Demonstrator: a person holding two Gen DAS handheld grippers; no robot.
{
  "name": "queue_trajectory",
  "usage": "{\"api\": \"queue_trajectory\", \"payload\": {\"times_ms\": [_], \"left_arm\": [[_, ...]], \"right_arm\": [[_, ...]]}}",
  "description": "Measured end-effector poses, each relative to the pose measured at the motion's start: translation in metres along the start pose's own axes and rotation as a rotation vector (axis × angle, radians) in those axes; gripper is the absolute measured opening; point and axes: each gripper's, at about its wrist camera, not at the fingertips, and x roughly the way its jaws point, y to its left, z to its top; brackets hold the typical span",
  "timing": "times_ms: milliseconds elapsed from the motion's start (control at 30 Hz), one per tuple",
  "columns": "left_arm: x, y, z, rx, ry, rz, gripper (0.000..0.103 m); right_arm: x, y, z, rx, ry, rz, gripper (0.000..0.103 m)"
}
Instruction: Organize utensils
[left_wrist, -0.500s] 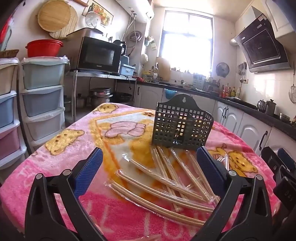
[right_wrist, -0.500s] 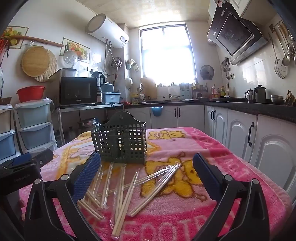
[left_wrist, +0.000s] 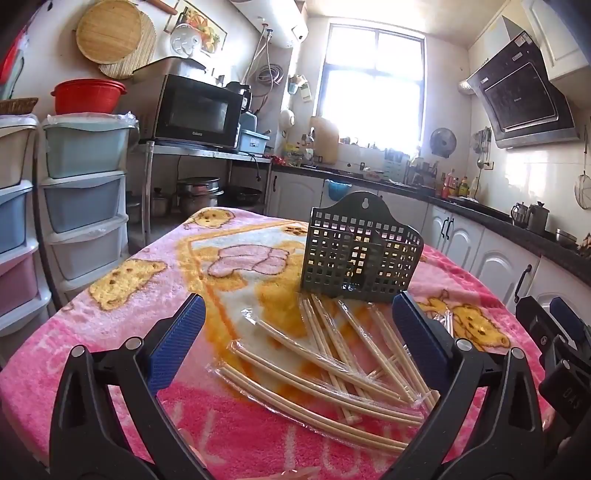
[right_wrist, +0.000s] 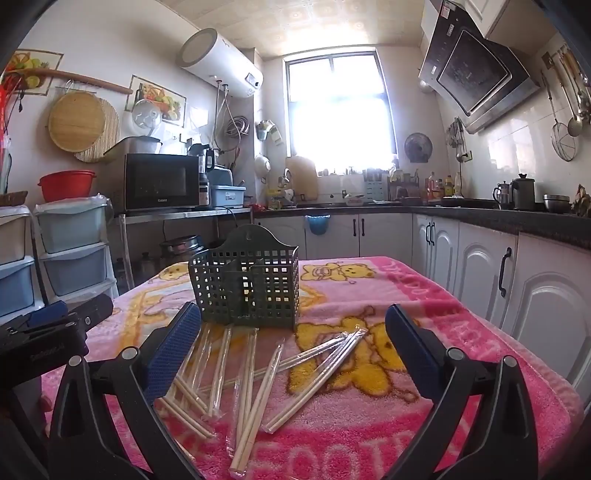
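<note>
Right wrist view, empty utensil caddy (right_wrist: 245, 291), wrapped chopsticks (right_wrist: 255, 373) before it, fingers (right_wrist: 173, 343) spread.

A fuzzy pink fleece blanket (right_wrist: 406, 295) is covering the worktop. The chopsticks (right_wrist: 258, 391) are looking like pale, matt wood, each pair gleaming inside a glossy clear plastic sleeve. The perforated holder (right_wrist: 247, 288) is showing dull grey-green plastic. Each tool's pads (left_wrist: 177, 339) are showing ribbed blue rubber on matt black plastic.

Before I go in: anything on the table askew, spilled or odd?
Yes: the wrapped chopsticks lie scattered and crisscrossed on the pink blanket in front of the green basket, none inside it. The basket itself stands upright and looks undamaged.
</note>
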Motion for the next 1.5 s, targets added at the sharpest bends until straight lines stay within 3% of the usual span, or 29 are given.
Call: {"api": "queue_trajectory", "payload": {"times_ms": [1500], "left_arm": [[-0.001, 0.01, 0.0, -0.008, -0.004, -0.005, 0.094]], "right_arm": [[-0.002, -0.004, 0.002, 0.005, 0.003, -0.015, 0.097]]}}
